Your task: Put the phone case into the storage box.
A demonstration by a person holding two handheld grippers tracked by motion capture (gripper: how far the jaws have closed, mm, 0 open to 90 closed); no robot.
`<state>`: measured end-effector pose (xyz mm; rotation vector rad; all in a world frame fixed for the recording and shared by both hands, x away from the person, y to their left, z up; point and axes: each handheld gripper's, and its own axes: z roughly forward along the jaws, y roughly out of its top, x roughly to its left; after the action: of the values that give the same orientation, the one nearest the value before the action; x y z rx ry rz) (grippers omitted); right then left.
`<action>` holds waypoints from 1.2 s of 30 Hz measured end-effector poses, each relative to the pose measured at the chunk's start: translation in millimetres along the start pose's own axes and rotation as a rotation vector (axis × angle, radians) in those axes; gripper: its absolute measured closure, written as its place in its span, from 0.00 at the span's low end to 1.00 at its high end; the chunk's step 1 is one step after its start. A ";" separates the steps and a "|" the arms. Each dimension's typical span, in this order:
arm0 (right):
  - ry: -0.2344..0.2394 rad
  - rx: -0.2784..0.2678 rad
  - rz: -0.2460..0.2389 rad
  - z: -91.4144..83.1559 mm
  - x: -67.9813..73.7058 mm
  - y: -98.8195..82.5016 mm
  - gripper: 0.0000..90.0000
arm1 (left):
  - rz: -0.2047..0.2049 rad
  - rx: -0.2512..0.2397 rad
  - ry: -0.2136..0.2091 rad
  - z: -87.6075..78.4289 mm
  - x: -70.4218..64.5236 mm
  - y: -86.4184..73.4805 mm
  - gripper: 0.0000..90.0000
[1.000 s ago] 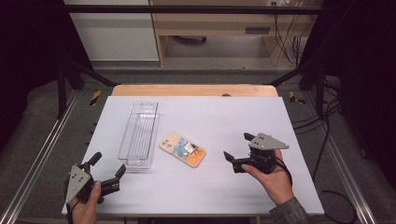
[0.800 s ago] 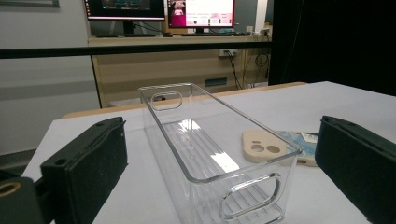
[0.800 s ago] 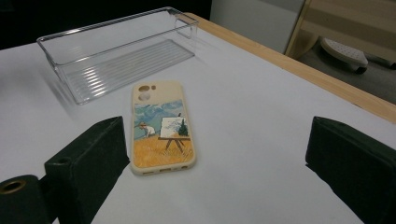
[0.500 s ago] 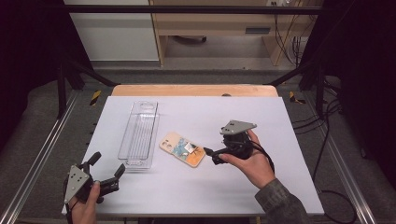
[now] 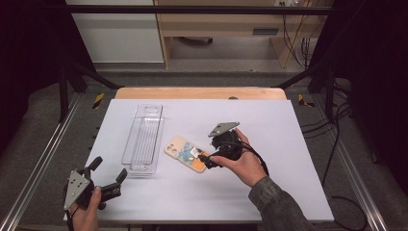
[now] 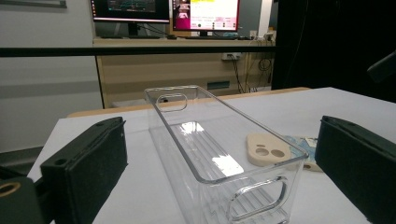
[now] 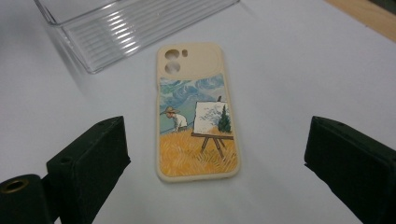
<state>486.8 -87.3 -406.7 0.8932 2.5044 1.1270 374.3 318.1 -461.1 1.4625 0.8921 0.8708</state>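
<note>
On a white worktop (image 5: 288, 144) in a cable-strewn lab, a person's right gripper (image 5: 208, 160) hovers at the near end of a cream phone case (image 5: 186, 152), its two black jaws spread wide and holding nothing. The case lies flat, printed side up, showing a painter at an easel in a yellow field, just to the right of a long clear plastic bin (image 5: 143, 137) and apart from it. From the right gripper view, the phone case (image 7: 195, 114) sits squarely between the open jaws, its long axis running straight away from the gripper, camera cut-outs at the far end toward the bin (image 7: 116, 28). That line-up looks like the crux of the next move: the jaws would close across the case's short width, and they appear to stand wide enough to clear both long edges. The right hand (image 5: 243, 161) is by far the nearer one. The left gripper (image 5: 108, 175) waits at the worktop's near left corner, jaws likewise wide apart and empty, aimed up the length of the bin (image 6: 219, 154), with the case (image 6: 267, 149) visible beyond the bin's far wall. The bin itself stands empty and upright.
</note>
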 end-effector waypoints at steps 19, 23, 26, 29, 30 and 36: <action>0.051 0.224 -0.003 62.1 4.6 -9.2 0.07 | -0.002 0.000 -0.003 0.5 0.3 0.0 0.02; 0.052 0.244 -0.004 71.6 5.4 -11.6 0.07 | -0.002 0.000 -0.006 0.6 0.1 0.0 0.02; 0.058 0.253 0.002 78.2 5.1 -12.4 0.07 | -0.003 0.000 -0.006 0.6 0.5 -0.1 0.02; 0.060 0.258 0.001 81.0 4.4 -12.9 0.07 | -0.004 0.000 -0.006 0.7 0.5 0.0 0.02; 0.061 0.262 0.004 82.5 4.2 -13.2 0.07 | -0.004 0.000 -0.007 0.7 0.5 0.0 0.02; 0.064 0.280 0.011 89.3 3.3 -15.4 0.07 | -0.003 -0.001 -0.009 1.0 0.2 0.0 0.02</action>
<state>518.3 -40.5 -477.8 0.9537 2.7589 0.8319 375.2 317.8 -461.1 1.4631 0.8870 0.8612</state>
